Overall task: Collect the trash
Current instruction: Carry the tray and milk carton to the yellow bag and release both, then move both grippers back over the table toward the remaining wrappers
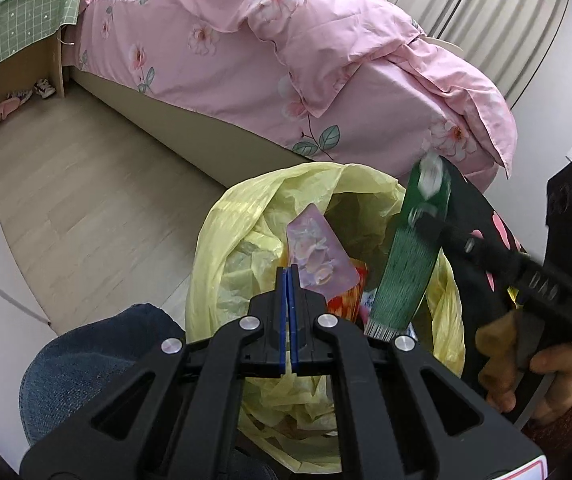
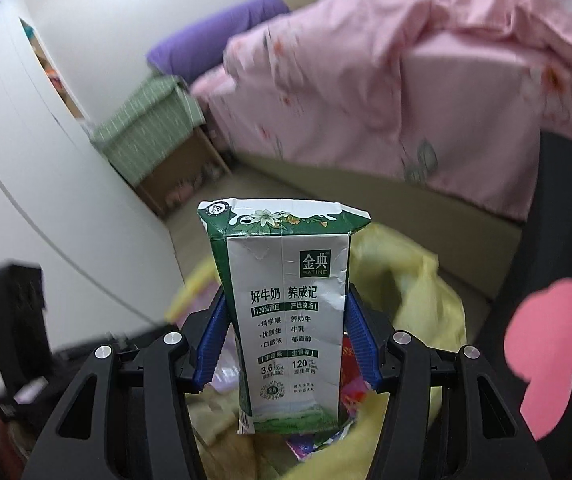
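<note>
Clenched on nothing, our left gripper point(image 1: 288, 280) idled while our right gripper point(image 2: 286, 344) clasped the carton point(image 2: 286, 320) upright, directly above the bag point(image 1: 245, 216).

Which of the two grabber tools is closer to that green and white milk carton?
The right. The right gripper has its jaws shut on the milk carton above the yellow trash bag. The left gripper, jaws shut and empty, sits beside it, apart.
</note>
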The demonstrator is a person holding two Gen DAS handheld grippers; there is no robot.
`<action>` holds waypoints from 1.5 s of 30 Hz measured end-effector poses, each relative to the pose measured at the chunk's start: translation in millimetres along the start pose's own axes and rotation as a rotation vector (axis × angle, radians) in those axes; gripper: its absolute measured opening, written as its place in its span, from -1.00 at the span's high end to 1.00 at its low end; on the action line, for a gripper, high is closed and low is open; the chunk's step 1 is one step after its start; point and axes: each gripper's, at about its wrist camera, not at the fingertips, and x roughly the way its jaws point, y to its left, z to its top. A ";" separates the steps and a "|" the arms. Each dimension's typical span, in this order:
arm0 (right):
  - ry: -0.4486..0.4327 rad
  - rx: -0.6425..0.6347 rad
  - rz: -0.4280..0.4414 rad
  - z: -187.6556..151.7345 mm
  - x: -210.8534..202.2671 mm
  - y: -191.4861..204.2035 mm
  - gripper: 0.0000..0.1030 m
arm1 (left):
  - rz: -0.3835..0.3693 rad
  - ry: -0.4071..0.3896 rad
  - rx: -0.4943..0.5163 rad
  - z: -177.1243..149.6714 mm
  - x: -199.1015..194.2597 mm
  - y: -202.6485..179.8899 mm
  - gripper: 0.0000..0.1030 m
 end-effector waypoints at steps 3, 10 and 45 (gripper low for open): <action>0.065 -0.002 -0.035 -4.6 6.4 -4.1 -0.03 | 0.001 0.008 -0.003 -1.5 1.7 1.1 0.98; 0.032 -0.032 -0.041 -3.0 -9.9 -0.8 -0.17 | -0.079 0.005 -0.112 4.6 1.3 15.0 0.47; -0.355 0.137 -0.710 -180.8 -352.1 -143.2 -0.39 | -0.463 -0.072 0.512 -27.4 -2.4 -265.1 -0.23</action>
